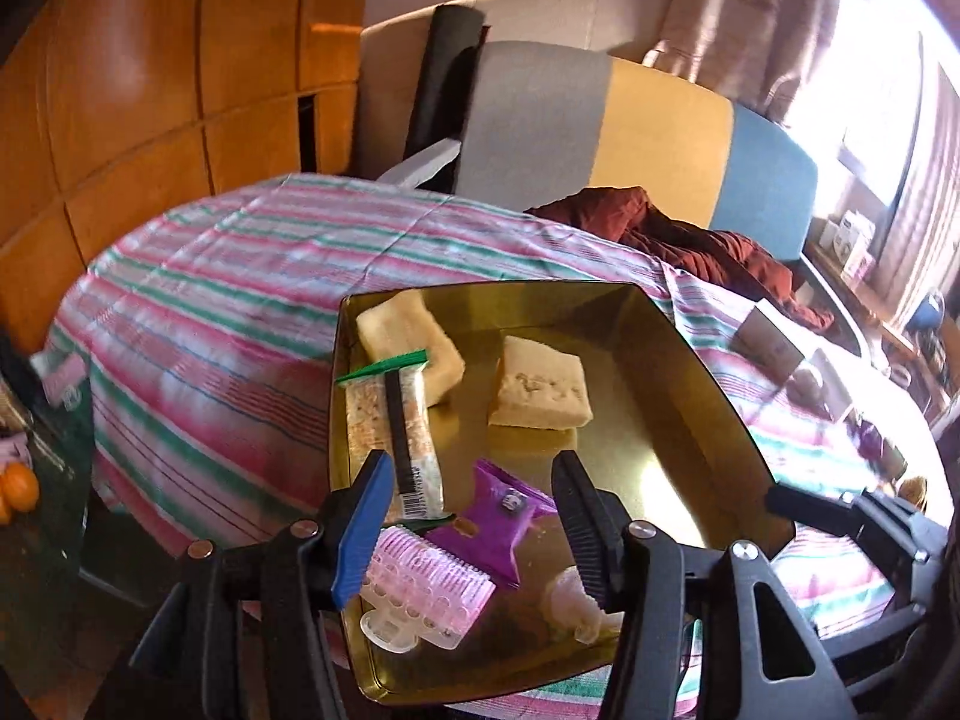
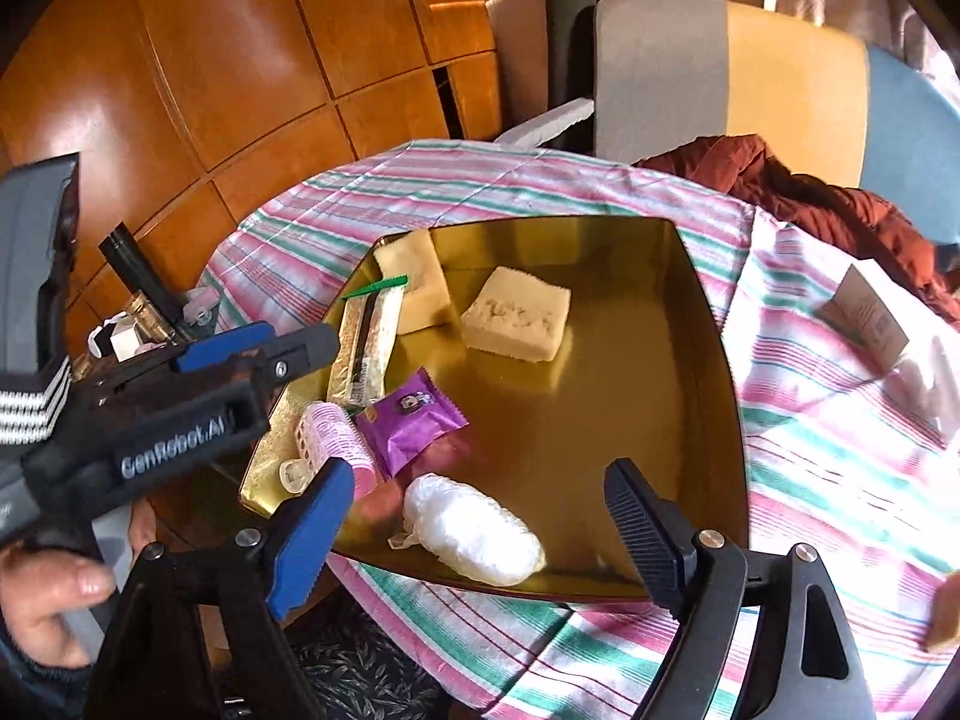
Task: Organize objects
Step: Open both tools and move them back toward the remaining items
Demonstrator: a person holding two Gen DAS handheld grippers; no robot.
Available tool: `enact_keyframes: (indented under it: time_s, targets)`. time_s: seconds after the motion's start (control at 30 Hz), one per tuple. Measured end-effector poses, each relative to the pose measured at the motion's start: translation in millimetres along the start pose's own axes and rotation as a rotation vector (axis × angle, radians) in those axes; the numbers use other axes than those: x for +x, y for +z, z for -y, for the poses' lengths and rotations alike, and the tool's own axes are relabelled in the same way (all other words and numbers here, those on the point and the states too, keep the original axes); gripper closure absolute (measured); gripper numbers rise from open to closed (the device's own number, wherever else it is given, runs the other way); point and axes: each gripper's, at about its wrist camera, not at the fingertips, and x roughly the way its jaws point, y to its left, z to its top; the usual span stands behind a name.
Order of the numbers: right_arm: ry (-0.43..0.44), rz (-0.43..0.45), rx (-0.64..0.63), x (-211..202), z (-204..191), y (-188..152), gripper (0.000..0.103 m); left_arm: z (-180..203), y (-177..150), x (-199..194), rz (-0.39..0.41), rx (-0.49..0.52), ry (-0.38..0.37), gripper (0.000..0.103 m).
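A gold tray point(image 1: 690, 396) point(image 2: 678, 372) sits on the striped tablecloth. In it lie two yellow sponges point(image 1: 540, 390) point(image 2: 519, 312), a snack bar with a green end point(image 1: 408, 426) point(image 2: 366, 342), a purple packet point(image 1: 498, 519) point(image 2: 411, 420), a pink hair roller point(image 1: 420, 588) point(image 2: 333, 438) and a white plastic roller point(image 2: 474, 528). My left gripper point(image 1: 474, 516) is open and empty over the tray's near left part; it also shows in the right wrist view point(image 2: 288, 348). My right gripper point(image 2: 474, 522) is open and empty around the white roller's spot, above it.
A round table with a pink-green striped cloth point(image 1: 210, 312) point(image 2: 840, 456). A red garment point(image 1: 690, 234) and a grey-yellow-blue chair point(image 1: 660, 132) lie behind. A small cardboard box point(image 2: 864, 312) sits right of the tray. Wooden cabinets point(image 2: 240, 60) stand on the left.
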Motion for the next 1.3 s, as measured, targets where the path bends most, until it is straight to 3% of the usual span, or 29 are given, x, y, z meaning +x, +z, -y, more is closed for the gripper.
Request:
enact_keyframes:
  time_s: [0.73,1.03,1.3]
  targets:
    - [-0.141,0.097,0.124,-32.6,58.9,-8.4,0.007,58.8,-0.9,-24.2,0.065,0.207,0.027,0.046]
    - [-0.225,0.116,0.218,-54.6,116.0,-16.4,0.007,87.7,-1.2,-22.6,0.058,0.286,0.004,0.046]
    - [-0.339,0.164,0.312,-97.8,183.3,-19.8,0.007,121.7,-1.8,-18.2,0.047,0.371,-0.041,0.046]
